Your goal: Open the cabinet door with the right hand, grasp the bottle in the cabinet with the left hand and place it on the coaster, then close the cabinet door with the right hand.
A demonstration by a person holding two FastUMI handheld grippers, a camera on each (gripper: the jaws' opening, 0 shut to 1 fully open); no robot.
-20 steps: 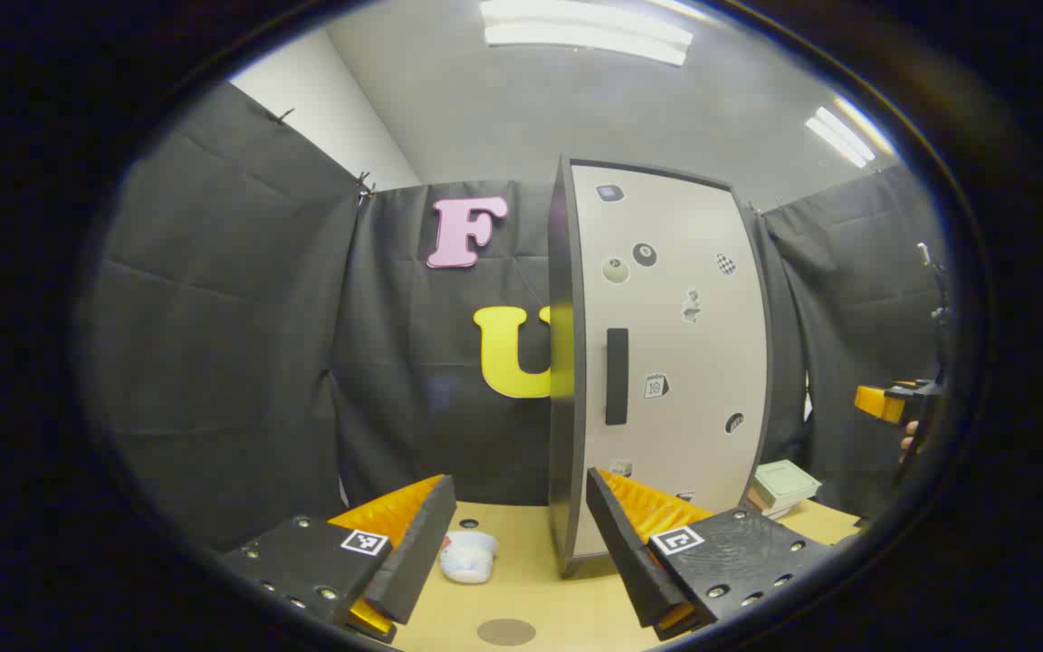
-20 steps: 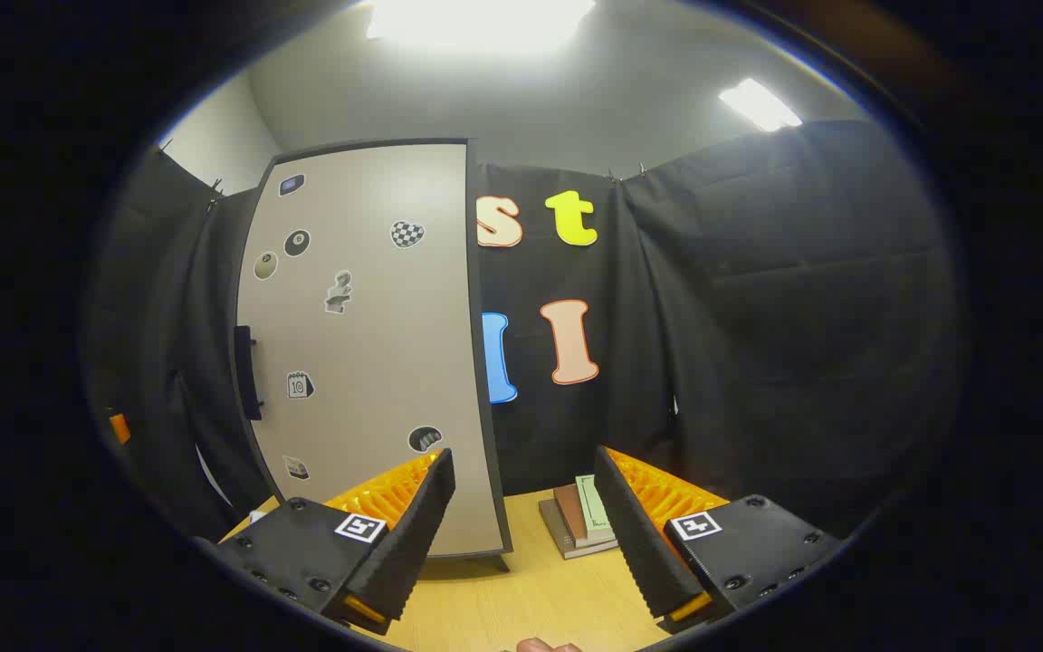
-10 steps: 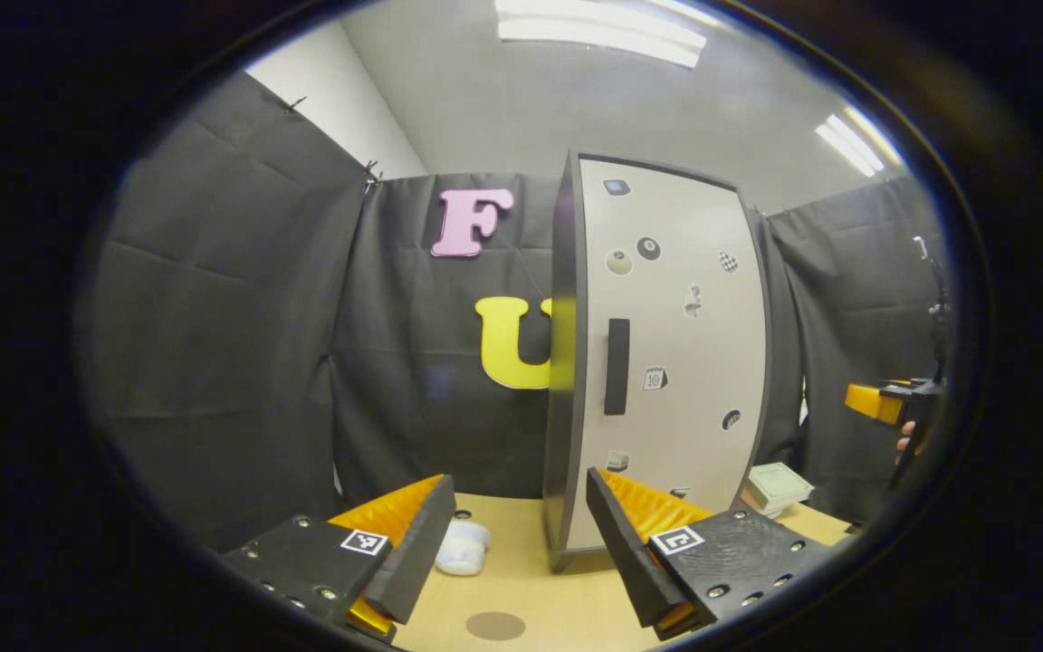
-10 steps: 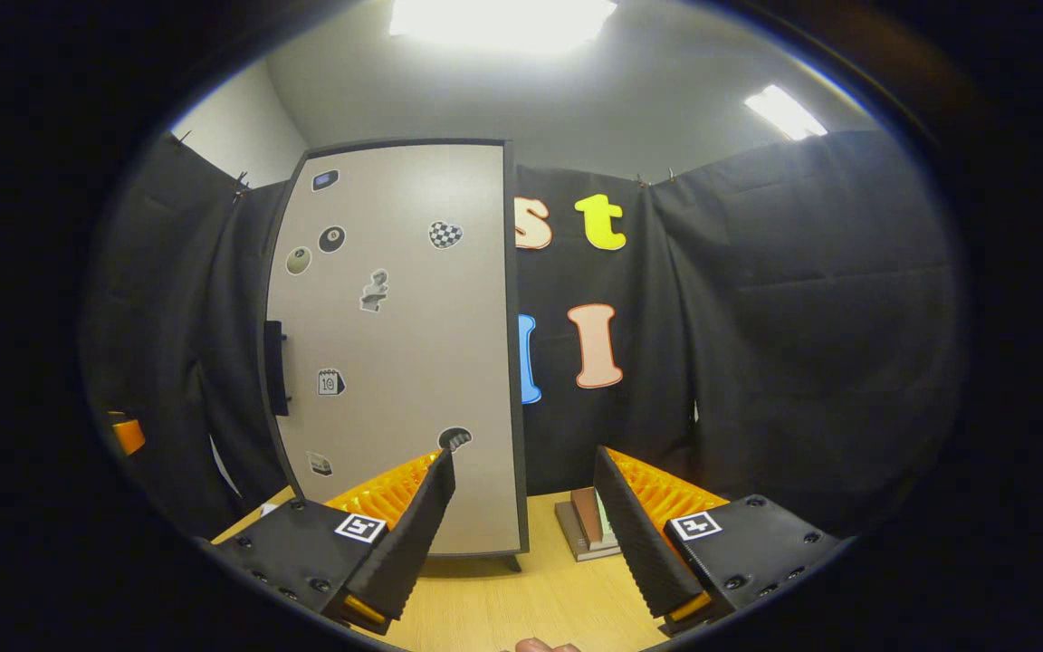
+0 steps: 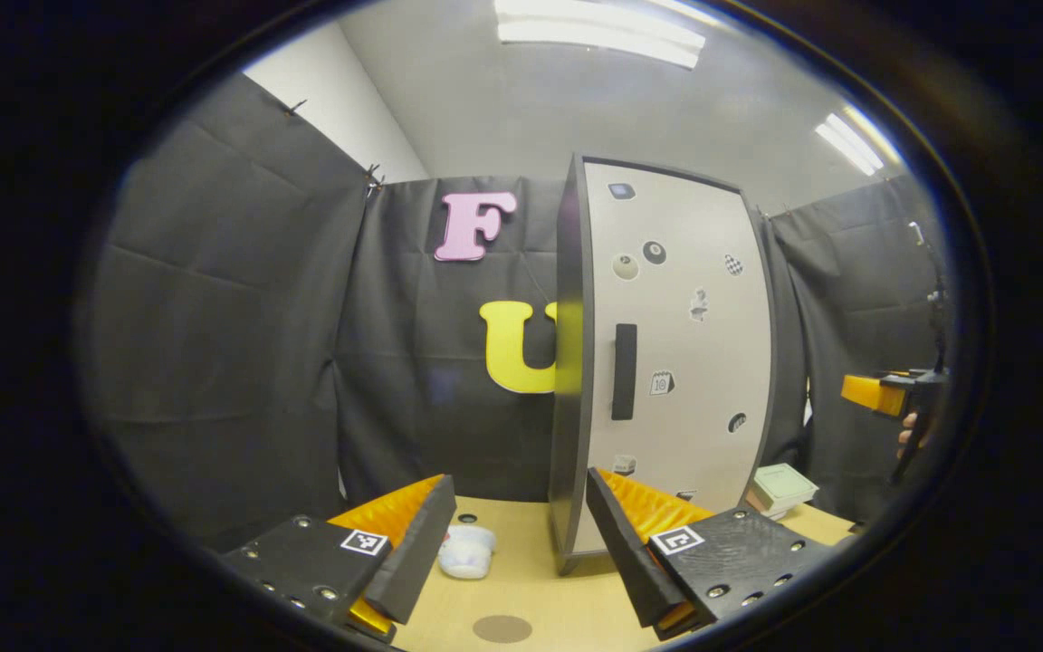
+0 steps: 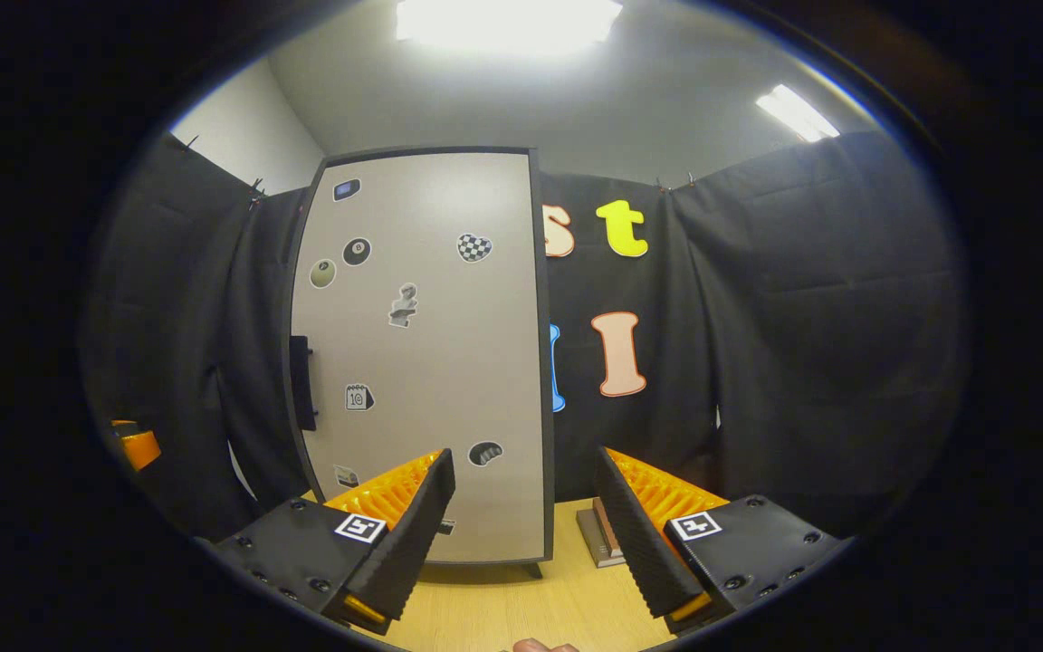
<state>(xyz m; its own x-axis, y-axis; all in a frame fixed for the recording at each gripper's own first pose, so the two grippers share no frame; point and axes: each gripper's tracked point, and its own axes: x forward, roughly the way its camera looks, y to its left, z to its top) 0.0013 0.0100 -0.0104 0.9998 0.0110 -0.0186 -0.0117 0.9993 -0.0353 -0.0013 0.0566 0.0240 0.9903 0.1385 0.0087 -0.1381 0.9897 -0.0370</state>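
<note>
Left gripper open over desk, cabinet door closed w/ handle ahead, coaster at near edge, right gripper far right.

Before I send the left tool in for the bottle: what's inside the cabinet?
The cabinet has its door shut, black handle untouched, so the inside is covered and I cannot see a bottle. Visible outside: a coaster on the table, and a white object.

Beige cabinet door with black handle; round brown coaster on tan table
</note>
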